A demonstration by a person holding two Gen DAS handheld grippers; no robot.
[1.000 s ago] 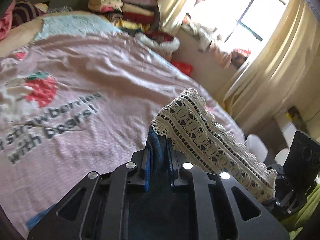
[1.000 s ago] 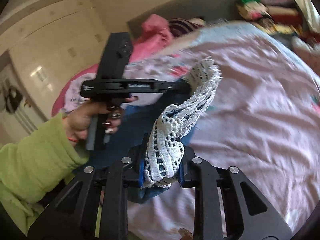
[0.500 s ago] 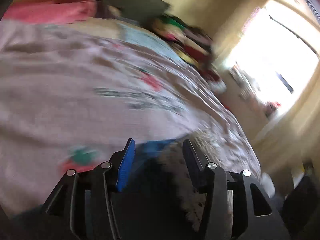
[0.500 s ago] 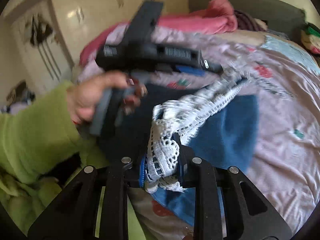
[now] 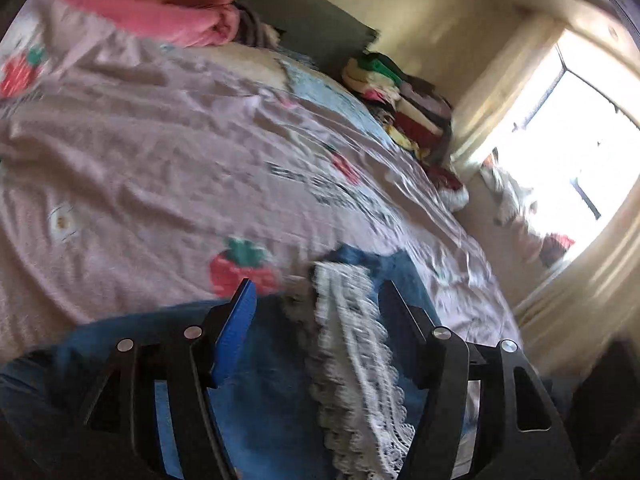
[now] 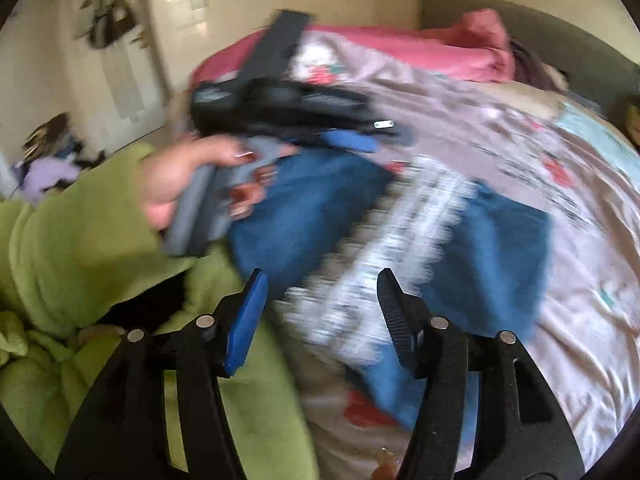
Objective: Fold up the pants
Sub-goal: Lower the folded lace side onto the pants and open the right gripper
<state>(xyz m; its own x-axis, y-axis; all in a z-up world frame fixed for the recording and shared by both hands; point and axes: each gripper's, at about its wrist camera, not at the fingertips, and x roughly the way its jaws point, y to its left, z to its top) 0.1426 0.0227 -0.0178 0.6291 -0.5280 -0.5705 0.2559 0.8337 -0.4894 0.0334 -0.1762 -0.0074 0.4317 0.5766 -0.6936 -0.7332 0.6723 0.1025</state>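
Observation:
Blue denim pants (image 6: pixel 492 248) with a white lace hem (image 6: pixel 380 264) lie on the pink bedspread (image 6: pixel 580 320). In the left wrist view the pants (image 5: pixel 272 396) and lace hem (image 5: pixel 352 344) lie below my left gripper (image 5: pixel 318 294), whose jaws are opening; the cloth is between the fingers but no pad presses it. My right gripper (image 6: pixel 320 284) is also opening above the lace, with nothing clamped. In the right wrist view the left gripper (image 6: pixel 380 130) hovers over the far edge of the pants, held by a hand (image 6: pixel 188 184) in a green sleeve (image 6: pixel 80 240).
A strawberry print (image 5: pixel 240 268) marks the bedspread (image 5: pixel 160 160). A pink blanket (image 5: pixel 168 12) lies by the headboard. Stacked folded clothes (image 5: pixel 400 100) stand at the bed's far side near a bright window (image 5: pixel 580 140). A wardrobe door (image 6: pixel 120 60) stands behind the person.
Both grippers were shut on the lace-hemmed pants and have opened, letting the cloth drop onto the bed. Both hands swung sideways and rolled.

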